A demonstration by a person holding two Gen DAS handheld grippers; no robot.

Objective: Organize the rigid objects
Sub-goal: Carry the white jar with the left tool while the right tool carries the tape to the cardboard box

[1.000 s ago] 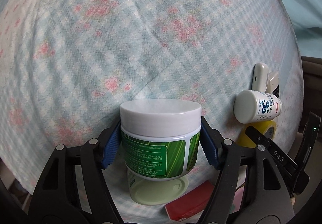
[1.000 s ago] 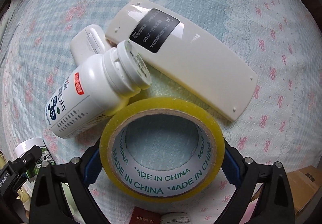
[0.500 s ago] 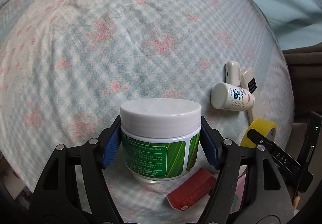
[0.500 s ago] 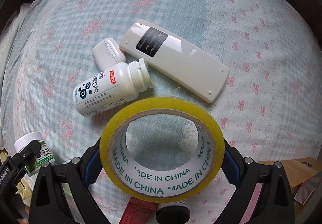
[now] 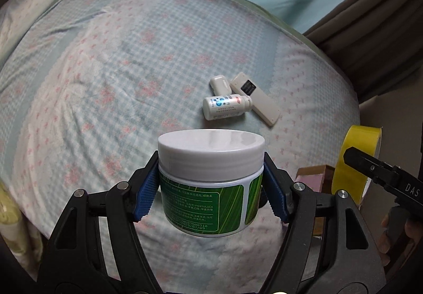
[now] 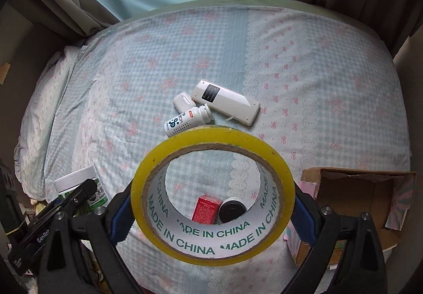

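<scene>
Jar (image 5: 208, 183) and tape roll (image 6: 211, 180) are the two things in hand, each clamped and held in the air above the bed (image 5: 105, 69). The left gripper (image 5: 210, 188) has its jaws pressed on the green-labelled jar just under its white lid; the right gripper (image 6: 211, 209) has its jaws spread wide and closed on the outer rim of the yellow tape roll, whose hole faces the camera.

Taking the cardboard box (image 6: 370, 193) at the near edge of the bed as landmark: a red carton (image 6: 206, 208) and a black-capped item (image 6: 232, 210) lie just beside it toward the jar's side, seen through the roll. Well beyond the box, mid-bed, a white pill bottle (image 6: 185, 122), a remote control (image 6: 227, 102) and a small white case (image 6: 183, 101) lie touching one another.

The step in hand looks like carrying both picked things to a collecting place, probably the open box. The next move calls for bringing each over the opening, lowering, then releasing; the wide roll likely needs to go in flat to fit.
</scene>
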